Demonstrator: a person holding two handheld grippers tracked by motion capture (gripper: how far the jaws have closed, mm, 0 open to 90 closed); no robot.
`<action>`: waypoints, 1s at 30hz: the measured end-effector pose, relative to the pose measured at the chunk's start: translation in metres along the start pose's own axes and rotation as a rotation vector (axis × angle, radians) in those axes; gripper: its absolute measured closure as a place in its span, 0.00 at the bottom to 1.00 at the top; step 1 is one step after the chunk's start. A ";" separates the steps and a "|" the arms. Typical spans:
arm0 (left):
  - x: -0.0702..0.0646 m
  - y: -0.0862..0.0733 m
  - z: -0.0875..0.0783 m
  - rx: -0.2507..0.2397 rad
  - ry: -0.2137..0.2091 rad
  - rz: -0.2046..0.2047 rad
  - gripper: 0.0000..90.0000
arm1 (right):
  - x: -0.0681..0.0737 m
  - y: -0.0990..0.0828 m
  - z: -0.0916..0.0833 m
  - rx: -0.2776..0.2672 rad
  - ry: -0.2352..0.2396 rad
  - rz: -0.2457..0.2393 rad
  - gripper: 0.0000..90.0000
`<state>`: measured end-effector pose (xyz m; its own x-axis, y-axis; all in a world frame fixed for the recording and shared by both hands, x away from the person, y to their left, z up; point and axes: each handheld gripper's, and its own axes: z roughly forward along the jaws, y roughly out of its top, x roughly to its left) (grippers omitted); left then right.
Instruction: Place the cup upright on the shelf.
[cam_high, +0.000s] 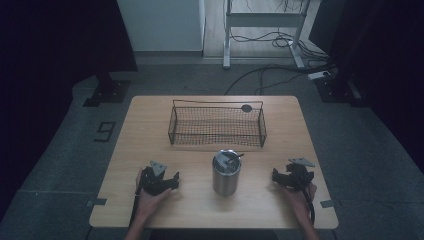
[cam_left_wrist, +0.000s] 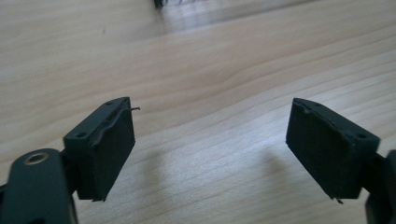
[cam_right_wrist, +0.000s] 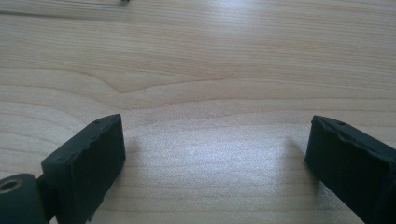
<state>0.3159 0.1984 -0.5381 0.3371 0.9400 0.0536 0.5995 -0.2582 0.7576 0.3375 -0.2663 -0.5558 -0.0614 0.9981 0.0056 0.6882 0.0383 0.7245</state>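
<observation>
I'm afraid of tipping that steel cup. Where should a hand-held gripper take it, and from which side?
Grip the cup low on its round wall, coming level from the side. It stands upright between both hand-held grippers, and something thin sticks out of its open top.

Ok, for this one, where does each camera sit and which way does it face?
High view: above the person's side, looking forward and down on the table, steel cup, wire basket; forearms, left tool and right tool show.
Left gripper view: rides the left tool, facing tabletop; jaws apart.
Right gripper view: rides the right tool, likewise.
Both share bare wood.
</observation>
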 end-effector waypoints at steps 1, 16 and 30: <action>0.000 0.002 -0.004 -0.017 -0.031 -0.011 0.16 | 0.000 0.000 0.000 0.000 0.000 0.000 0.05; -0.011 0.016 -0.034 -0.149 -0.181 -0.038 0.20 | 0.000 0.000 0.000 -0.001 0.002 -0.001 0.06; -0.030 0.029 -0.065 -0.201 -0.258 -0.014 0.21 | 0.000 0.000 0.000 -0.002 0.002 -0.002 0.06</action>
<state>0.2762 0.1769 -0.4758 0.5180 0.8489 -0.1049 0.4584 -0.1719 0.8720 0.3373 -0.2662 -0.5557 -0.0642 0.9979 0.0057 0.6868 0.0401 0.7258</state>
